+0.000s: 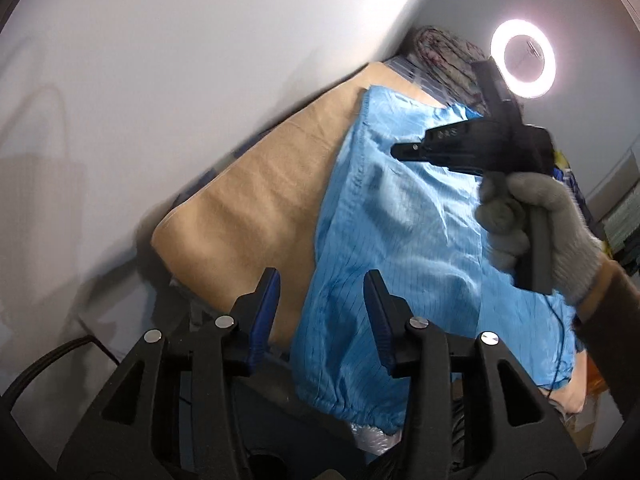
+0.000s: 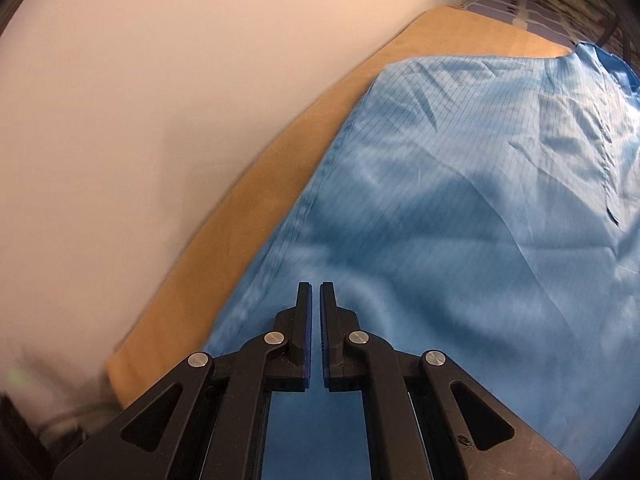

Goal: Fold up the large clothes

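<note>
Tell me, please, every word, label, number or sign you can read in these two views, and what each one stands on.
No text can be read for certain.
Right gripper: small pale marks on its black side, too blurred to read.
Blue garment: only a fine grid pattern, no label in view.
Tan cover: plain.

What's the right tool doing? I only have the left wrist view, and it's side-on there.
Observer: The right tool is shut, pads nearly touching, with nothing between them, above the blue garment.
Operator: Any crease ahead of it?
Observer: Yes, wrinkles fan out near the garment's far end, by a seam with a small dark slit.
Operator: Is the far corner flat?
Observer: No, the far right corner is bunched up, off the tan cloth beneath.
</note>
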Tool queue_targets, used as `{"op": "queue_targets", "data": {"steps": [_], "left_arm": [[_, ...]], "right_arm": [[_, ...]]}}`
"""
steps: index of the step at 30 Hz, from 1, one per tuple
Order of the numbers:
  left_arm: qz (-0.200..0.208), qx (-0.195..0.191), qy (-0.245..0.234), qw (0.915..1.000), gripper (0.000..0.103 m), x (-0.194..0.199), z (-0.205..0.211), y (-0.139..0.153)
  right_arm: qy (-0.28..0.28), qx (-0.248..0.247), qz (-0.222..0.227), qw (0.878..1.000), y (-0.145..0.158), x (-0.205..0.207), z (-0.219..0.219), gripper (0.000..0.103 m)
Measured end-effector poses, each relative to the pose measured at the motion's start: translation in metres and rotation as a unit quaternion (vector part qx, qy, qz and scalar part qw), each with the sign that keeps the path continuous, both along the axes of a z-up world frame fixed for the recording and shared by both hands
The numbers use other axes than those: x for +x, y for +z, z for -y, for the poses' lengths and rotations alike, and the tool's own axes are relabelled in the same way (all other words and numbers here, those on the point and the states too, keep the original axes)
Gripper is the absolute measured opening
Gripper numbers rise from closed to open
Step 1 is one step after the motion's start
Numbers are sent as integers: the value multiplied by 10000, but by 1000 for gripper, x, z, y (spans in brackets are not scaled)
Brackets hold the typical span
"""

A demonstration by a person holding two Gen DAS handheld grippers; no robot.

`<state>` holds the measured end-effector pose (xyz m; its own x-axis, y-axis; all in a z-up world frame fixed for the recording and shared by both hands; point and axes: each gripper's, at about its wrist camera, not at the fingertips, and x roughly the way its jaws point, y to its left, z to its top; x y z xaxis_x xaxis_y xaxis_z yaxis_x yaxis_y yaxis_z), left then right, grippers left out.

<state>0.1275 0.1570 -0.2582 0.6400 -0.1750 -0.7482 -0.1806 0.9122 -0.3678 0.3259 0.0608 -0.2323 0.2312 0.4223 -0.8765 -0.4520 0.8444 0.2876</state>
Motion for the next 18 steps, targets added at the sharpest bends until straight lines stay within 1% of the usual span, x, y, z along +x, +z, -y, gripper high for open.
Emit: {"op": "queue_targets", "data": {"steps": [2, 3, 6, 8, 9, 11, 12, 13, 14, 15, 18], "left_arm": [[-130, 124, -25, 9998, 43, 12, 4, -8], [-157, 90, -75, 9998, 43, 18, 5, -11], [-326, 8, -288, 9991, 43, 36, 9, -25], [-427, -159, -292, 9985, 43, 44, 8, -33], [-394, -416, -406, 9975, 43, 47, 6, -37], [-380, -736, -316, 9961, 43, 52, 1, -43], [-335, -874, -249, 9953, 39, 54, -1, -44], [-323, -961, -208, 9946, 31, 56, -1, -45], [-356, -987, -202, 9943, 8, 58, 0, -45], [-357, -1018, -248, 9939, 5, 59, 1, -45], [-164, -748, -293, 9966, 3, 56, 9, -33]], "right_arm": [[98, -139, -97, 9998, -2, -9, 0, 13], [120, -169, -128, 9997, -3, -14, 0, 16], [139, -172, -263, 9994, -15, -24, -6, 16], [58, -138, -269, 9995, -24, -31, -12, 16], [-1, -61, -219, 9997, -27, -31, -16, 16], [-88, 122, -239, 9996, -30, -28, -25, 17], [-137, 248, -332, 9990, -32, -26, -29, 17], [-196, 391, -443, 9981, -33, -23, -31, 17], [-255, 525, -546, 9968, -36, -13, -33, 17], [-308, 588, -616, 9959, -36, -11, -33, 17], [-388, 584, -557, 9960, -25, -13, -29, 18]]}}
